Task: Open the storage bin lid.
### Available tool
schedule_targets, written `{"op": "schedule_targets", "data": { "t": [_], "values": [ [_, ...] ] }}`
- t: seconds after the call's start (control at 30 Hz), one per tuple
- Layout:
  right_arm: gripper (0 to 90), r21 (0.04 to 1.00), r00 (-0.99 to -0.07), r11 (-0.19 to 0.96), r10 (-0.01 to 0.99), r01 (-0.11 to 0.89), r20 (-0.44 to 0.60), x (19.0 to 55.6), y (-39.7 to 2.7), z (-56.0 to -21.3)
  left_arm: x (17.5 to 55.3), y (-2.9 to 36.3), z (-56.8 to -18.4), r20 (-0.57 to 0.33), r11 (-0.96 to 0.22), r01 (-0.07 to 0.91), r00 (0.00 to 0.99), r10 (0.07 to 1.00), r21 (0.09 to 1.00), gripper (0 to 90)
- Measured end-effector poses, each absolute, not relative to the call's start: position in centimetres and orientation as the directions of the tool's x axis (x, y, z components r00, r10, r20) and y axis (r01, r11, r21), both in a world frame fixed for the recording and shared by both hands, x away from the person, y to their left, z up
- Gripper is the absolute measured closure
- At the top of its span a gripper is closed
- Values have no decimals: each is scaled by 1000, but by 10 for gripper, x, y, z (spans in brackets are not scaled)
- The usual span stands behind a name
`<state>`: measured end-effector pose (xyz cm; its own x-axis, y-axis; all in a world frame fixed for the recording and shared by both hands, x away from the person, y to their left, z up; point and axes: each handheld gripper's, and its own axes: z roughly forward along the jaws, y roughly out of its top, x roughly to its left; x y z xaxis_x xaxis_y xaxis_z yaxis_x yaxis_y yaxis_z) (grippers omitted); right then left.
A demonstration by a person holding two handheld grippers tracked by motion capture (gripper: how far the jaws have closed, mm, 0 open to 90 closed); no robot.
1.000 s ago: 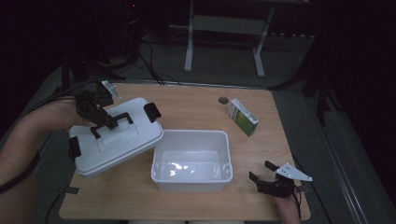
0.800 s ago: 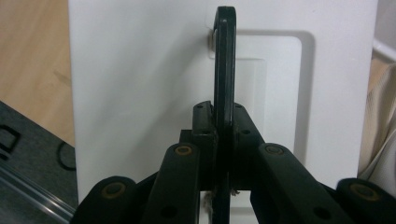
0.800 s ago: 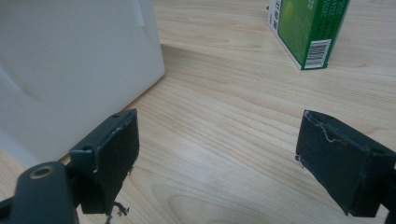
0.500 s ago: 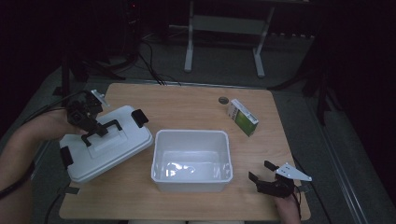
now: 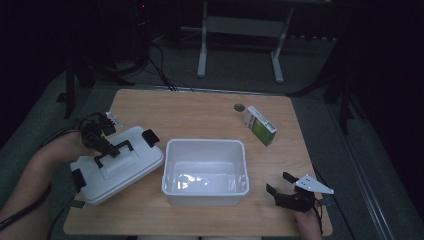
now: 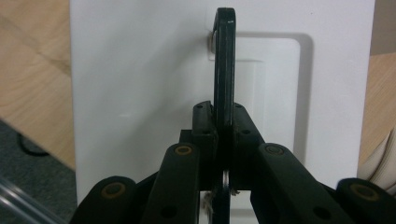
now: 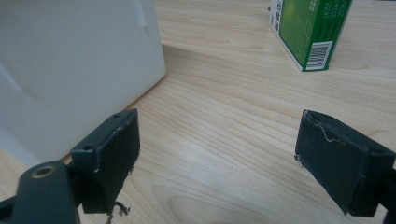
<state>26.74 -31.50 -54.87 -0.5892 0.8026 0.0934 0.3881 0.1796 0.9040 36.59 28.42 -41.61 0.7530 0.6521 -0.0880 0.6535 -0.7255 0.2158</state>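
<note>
Black jaws of the right gripper [image 5: 285,190] stand wide apart with nothing between them, low over the near right corner of the wooden surface [image 5: 200,112], just beside the open white bin [image 5: 205,172]. In the right gripper view that bin's wall [image 7: 70,60] fills the left side, and the green carton [image 7: 310,30] lies farther off.

Across the surface, the left gripper [image 5: 100,142] has its jaws closed tight on the black handle [image 6: 224,65] of the white lid [image 5: 117,162]. In the left gripper view the handle stands edge-on between them, running straight away from the camera.

The lid sits at the near left of the surface, beside the bin's left wall, its near corner hanging over the edge. Its long axis runs diagonally, from near-left toward far-right, with a black latch [image 5: 150,136] at the far end and another at the near end.

The step looks like setting the lid aside. To do it well, I would keep the grip centred on the handle so the lid stays level, lower it until it lies flat, and bring it fully onto the surface before letting go, since the overhanging corner could tip it.

Beyond the bin, a small dark round thing [image 5: 239,107] lies next to the carton; what it is I cannot tell.
</note>
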Motion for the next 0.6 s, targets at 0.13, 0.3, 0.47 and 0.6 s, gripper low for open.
{"op": "schedule_targets", "data": {
  "t": [0.13, 0.3, 0.47, 0.6],
  "values": [
    [136, 903, -589, 174, 802, 393, 102, 267, -315, -549, 370, 278, -427, -95, -724, 656, 751, 653, 212, 835],
    [136, 902, -604, 179, 790, 394, 107, 267, -315, -549, 375, 271, -443, -101, -729, 658, 751, 652, 190, 835],
    [139, 904, -615, 177, 781, 390, 112, 267, -315, -548, 380, 268, -456, -104, -727, 663, 748, 656, 180, 835],
    [164, 903, -615, 179, 781, 391, 112, 266, -315, -548, 381, 267, -462, -114, -720, 671, 741, 662, 176, 835]
  ]
}}
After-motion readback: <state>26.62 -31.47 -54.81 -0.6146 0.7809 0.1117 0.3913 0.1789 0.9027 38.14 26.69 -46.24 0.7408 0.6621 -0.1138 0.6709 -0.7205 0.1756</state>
